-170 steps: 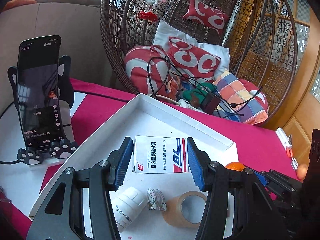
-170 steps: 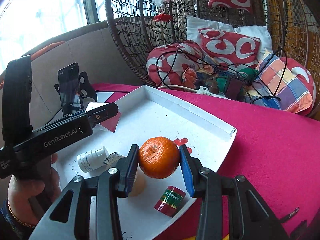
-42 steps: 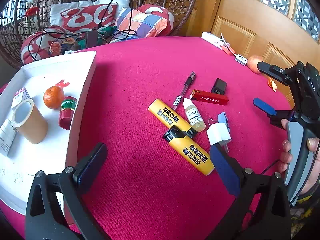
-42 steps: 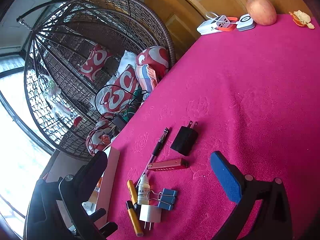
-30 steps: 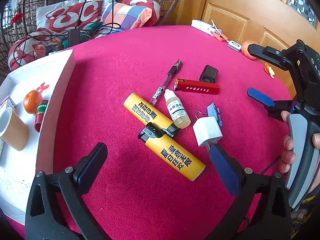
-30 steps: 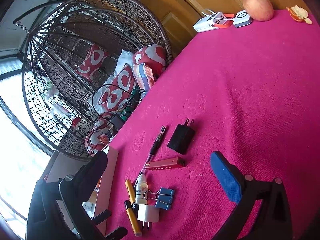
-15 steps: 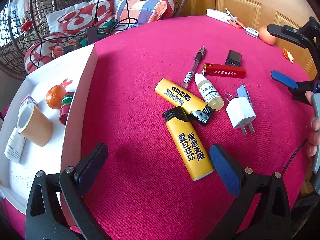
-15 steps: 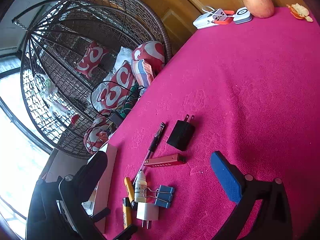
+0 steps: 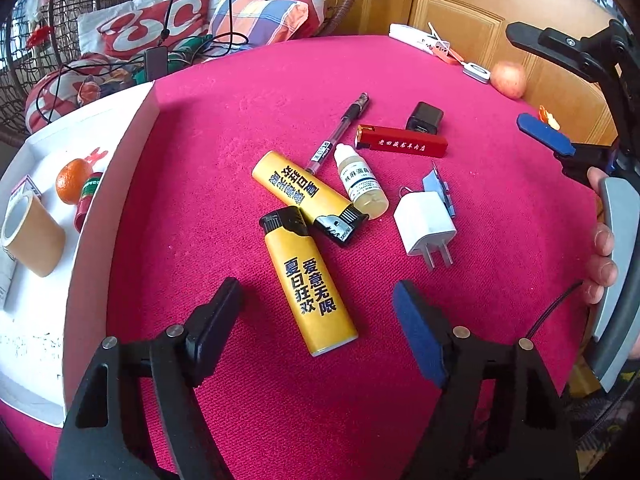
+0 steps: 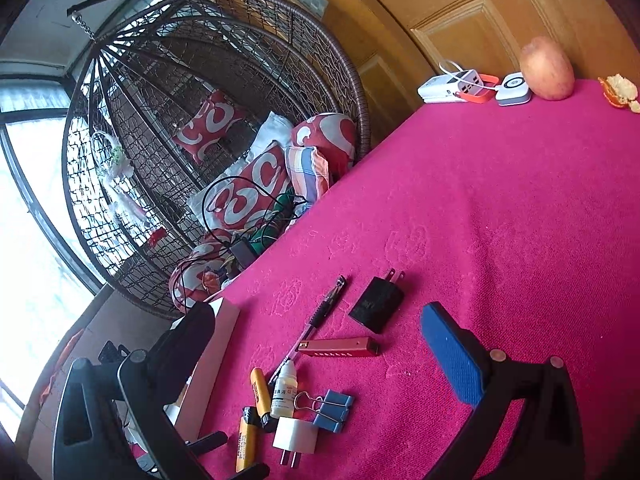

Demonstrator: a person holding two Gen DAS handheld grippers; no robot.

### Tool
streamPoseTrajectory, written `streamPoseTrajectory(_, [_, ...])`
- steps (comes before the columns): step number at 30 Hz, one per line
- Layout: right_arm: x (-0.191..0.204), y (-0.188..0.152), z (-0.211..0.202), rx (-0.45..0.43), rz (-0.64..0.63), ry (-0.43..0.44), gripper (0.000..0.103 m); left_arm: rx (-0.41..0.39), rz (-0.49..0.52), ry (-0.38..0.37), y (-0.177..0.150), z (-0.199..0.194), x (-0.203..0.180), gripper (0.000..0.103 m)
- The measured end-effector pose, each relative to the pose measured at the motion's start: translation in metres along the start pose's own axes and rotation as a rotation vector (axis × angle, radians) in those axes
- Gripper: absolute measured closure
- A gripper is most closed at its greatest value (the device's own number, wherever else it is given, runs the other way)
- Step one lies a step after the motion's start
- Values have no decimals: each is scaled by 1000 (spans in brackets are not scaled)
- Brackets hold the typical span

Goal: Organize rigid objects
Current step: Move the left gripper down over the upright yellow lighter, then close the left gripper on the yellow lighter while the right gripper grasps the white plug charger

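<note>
now the left gripper (image 9: 316,312) has come closer to the near yellow lighter (image 9: 310,284), jaws wide apart on each side to grab it. right gripper (image 10: 320,344) waits open above the pen (image 10: 320,316). white tray (image 9: 120,184) sits left.

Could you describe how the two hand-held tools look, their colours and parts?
Both are black plastic frames with silver rivets. The left tool and right tool each show one blue ribbed pad and one dark pad. The right tool has a grey handle, held by a bare hand, and a thin black cable.
</note>
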State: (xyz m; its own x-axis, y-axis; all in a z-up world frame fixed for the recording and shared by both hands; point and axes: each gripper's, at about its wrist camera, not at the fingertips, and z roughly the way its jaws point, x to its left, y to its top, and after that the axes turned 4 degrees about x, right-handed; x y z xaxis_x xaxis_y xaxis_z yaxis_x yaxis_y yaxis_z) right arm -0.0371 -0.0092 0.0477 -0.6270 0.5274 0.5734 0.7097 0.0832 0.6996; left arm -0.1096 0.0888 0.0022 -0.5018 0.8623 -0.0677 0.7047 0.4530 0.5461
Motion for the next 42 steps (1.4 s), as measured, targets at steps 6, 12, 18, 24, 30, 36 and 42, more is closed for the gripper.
streamPoseTrajectory(6, [11,-3,16,149,-199,2,0,-8,6,8,0,-3,10,73])
streamPoseTrajectory(12, [24,-27,27,338,-361,75,6,-16,0,27,-5,-6,22,80])
streamPoseTrajectory(18, [48,-53,40,524,-490,155,36,-29,-10,16,-8,-8,24,80])
streamPoseTrajectory(24, [55,-64,66,588,-516,39,40,-39,-24,5,-9,-9,26,80])
streamPoseTrajectory(30, [74,-74,78,536,-686,-91,77,-50,-20,4,-10,-12,25,80])
streamPoseTrajectory(36, [64,-61,62,512,-601,-14,77,-98,-38,2,-7,-24,28,80])
streamPoseTrajectory(42, [76,-42,37,405,-583,47,77,-185,-44,0,-4,-49,29,80])
